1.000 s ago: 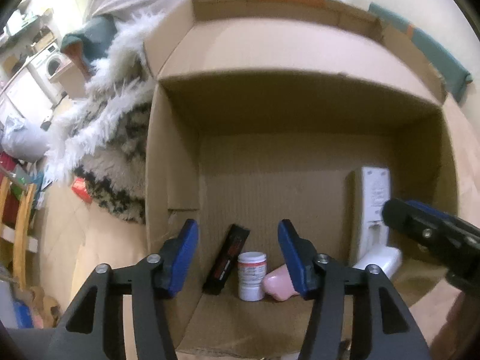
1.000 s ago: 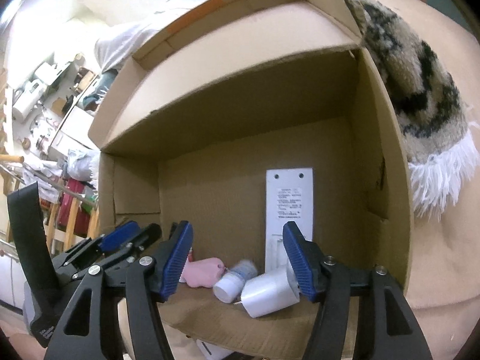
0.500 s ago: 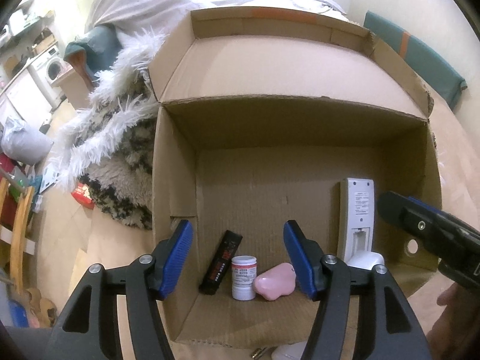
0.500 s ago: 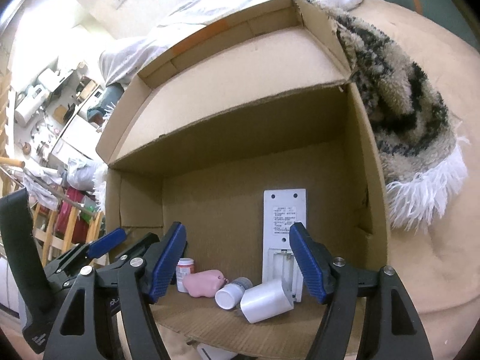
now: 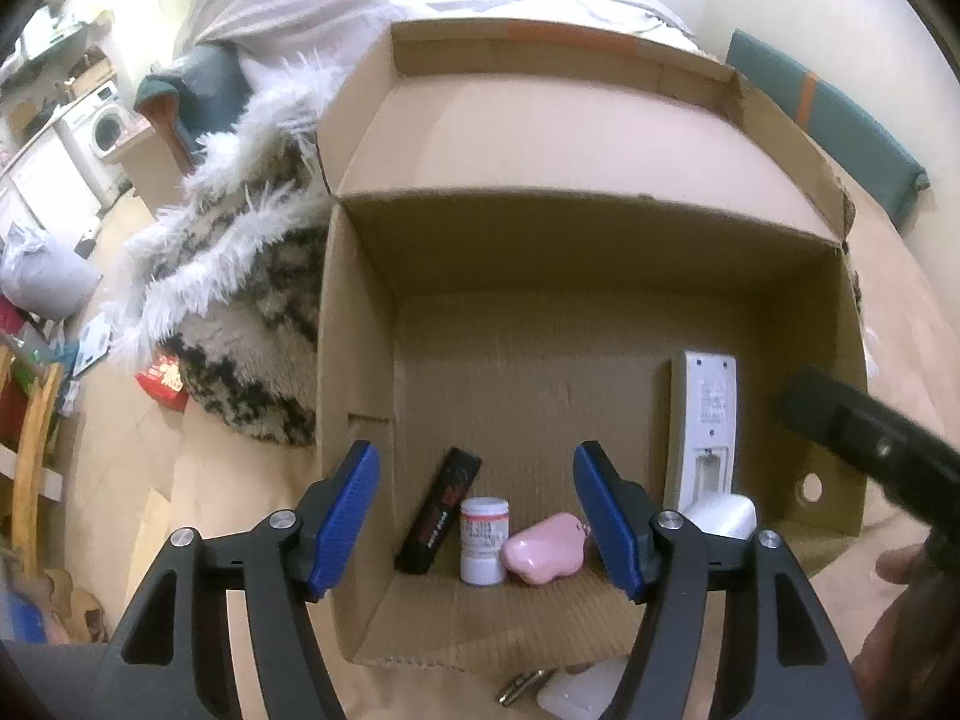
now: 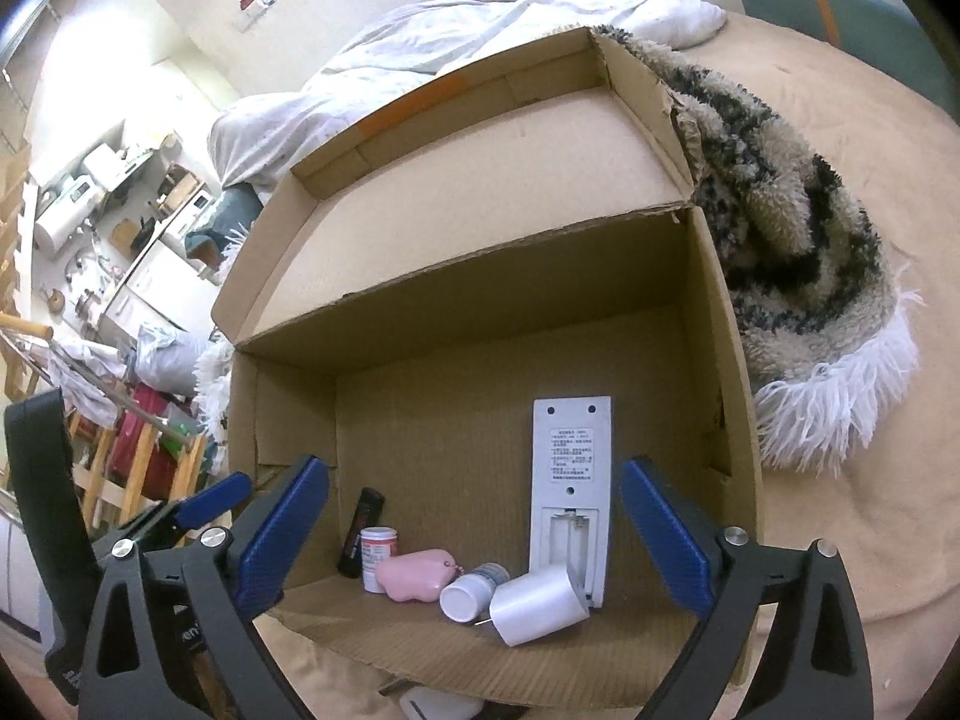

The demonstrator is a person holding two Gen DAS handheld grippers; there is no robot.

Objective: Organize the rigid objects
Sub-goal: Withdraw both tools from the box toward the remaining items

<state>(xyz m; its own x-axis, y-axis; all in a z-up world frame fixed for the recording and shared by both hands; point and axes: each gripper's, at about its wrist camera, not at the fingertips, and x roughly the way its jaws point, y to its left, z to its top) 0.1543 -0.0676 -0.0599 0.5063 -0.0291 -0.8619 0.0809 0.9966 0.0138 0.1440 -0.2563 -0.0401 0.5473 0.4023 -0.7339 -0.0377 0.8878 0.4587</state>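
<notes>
An open cardboard box [image 5: 360, 396] [image 6: 714, 360] lies on its side on a beige bed. Inside stand a black stick [image 5: 441, 510] [image 6: 362, 531], a white pill bottle with a red label [image 5: 483, 540] [image 6: 378, 549], a pink case [image 5: 545, 547] [image 6: 417, 575], a tipped small white bottle [image 6: 471, 594], a white cup-like object [image 5: 723, 516] [image 6: 538, 605] and a white remote back up [image 5: 703, 426] [image 6: 570, 474]. My left gripper [image 5: 477, 516] is open and empty before the box mouth. My right gripper [image 6: 474, 525] is open and empty there too.
A shaggy black-and-white blanket [image 5: 240, 324] [image 6: 798, 228] lies against the box on both sides. A small white object [image 5: 579, 690] [image 6: 438, 705] and a metal piece [image 5: 522, 684] lie on the bed just in front of the box. A white duvet [image 6: 480, 42] is behind.
Both grippers have drawn back from the box, so more of its top flap and mouth shows. The right gripper's jaws have spread wider. The objects inside have not moved.
</notes>
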